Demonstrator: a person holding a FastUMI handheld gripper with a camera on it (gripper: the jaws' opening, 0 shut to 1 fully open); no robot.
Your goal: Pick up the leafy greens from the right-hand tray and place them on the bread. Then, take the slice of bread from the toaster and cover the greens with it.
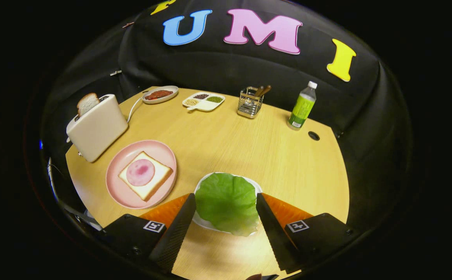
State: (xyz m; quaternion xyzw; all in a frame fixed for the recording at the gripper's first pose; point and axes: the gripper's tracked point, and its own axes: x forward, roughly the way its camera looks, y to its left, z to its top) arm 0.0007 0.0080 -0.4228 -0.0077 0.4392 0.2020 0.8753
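We are holding the gripper (224, 200) spread wide over the table (272, 155), one finger on each side of the greens (226, 202), neither pressing. The greens are lying on a white tray (206, 224). Left of it, bread (145, 175) with ham is sitting on a pink plate (118, 190); beyond that, the toaster (96, 126) is holding a slice (87, 103).

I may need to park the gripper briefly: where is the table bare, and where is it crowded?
Bare: the wide middle between the pink plate, the lettuce and the bottle. Crowded: the toaster by that plate, and the far edge. The open gripper flanks the lettuce.
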